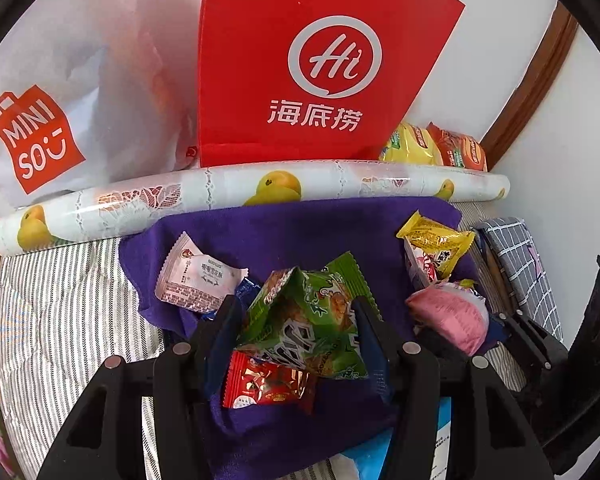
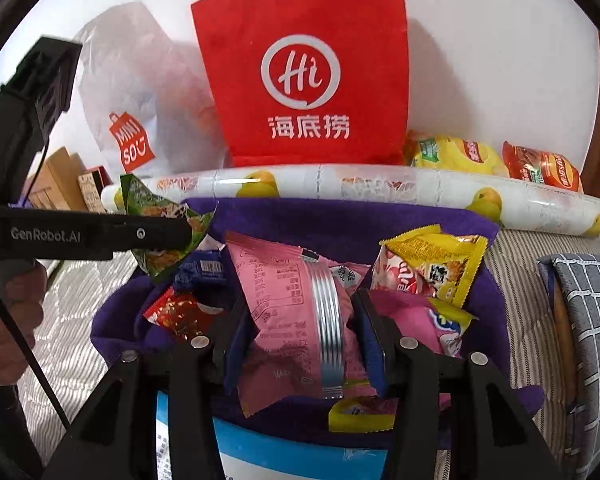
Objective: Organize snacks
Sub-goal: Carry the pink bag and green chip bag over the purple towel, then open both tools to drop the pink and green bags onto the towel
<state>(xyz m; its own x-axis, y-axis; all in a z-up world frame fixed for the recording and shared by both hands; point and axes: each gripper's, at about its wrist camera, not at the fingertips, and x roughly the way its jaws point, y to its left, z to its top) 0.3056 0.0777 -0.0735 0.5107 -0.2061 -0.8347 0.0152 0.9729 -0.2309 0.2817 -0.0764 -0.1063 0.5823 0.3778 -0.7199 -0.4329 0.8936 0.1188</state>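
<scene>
1. Purple cloth, spread on a striped bed and covered with loose snacks, lies below both claws.
2. Red paper bag stands upright beyond the cloth's far edge, straight ahead of both claws.
3. Right claw pinches a pink snack packet, long axis running away from the camera.
4. Left claw pinches a green snack packet, tilted.

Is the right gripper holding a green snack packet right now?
No, the right gripper is clamped on a pink snack packet.
</scene>
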